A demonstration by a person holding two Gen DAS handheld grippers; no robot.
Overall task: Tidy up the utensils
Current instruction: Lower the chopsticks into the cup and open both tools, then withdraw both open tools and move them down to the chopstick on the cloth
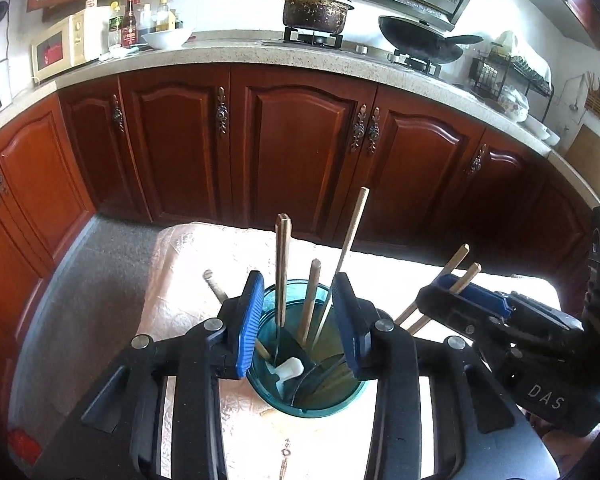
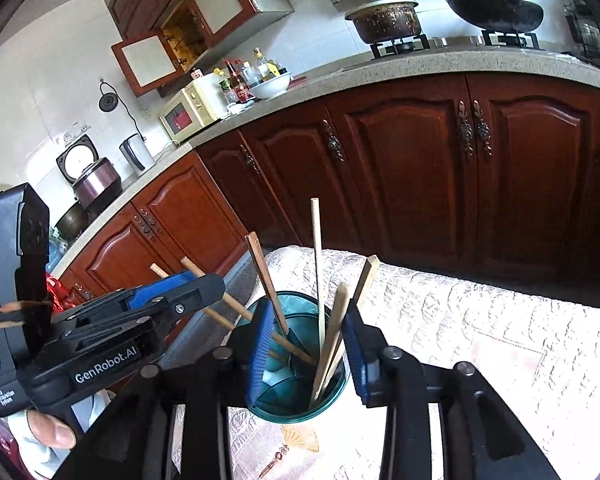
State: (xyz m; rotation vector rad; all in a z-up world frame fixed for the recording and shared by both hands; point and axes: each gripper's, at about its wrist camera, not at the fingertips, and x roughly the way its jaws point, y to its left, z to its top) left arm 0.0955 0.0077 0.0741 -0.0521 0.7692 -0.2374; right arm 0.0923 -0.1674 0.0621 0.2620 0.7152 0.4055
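Observation:
A teal glass utensil cup (image 1: 306, 394) stands on the cloth-covered table (image 1: 188, 272) and holds several wooden-handled utensils and a white-handled one (image 1: 288, 370). The gripper of the left wrist view (image 1: 298, 320) is open, its blue pads on either side of the cup's rim. A second gripper (image 1: 466, 294) at the right is shut on a pair of wooden chopsticks (image 1: 458, 262). In the right wrist view the cup (image 2: 300, 396) sits between open blue pads (image 2: 308, 340), and the other gripper (image 2: 172, 292) holds chopsticks (image 2: 236, 308) whose tips reach into the cup.
Red-brown cabinets (image 1: 292, 140) under a speckled counter (image 1: 236, 54) lie behind the table. The counter carries a pot (image 1: 316, 10), a wok (image 1: 424, 38), a white bowl (image 1: 166, 38), bottles and a microwave (image 1: 58, 50). A dish rack (image 1: 508, 76) stands at right.

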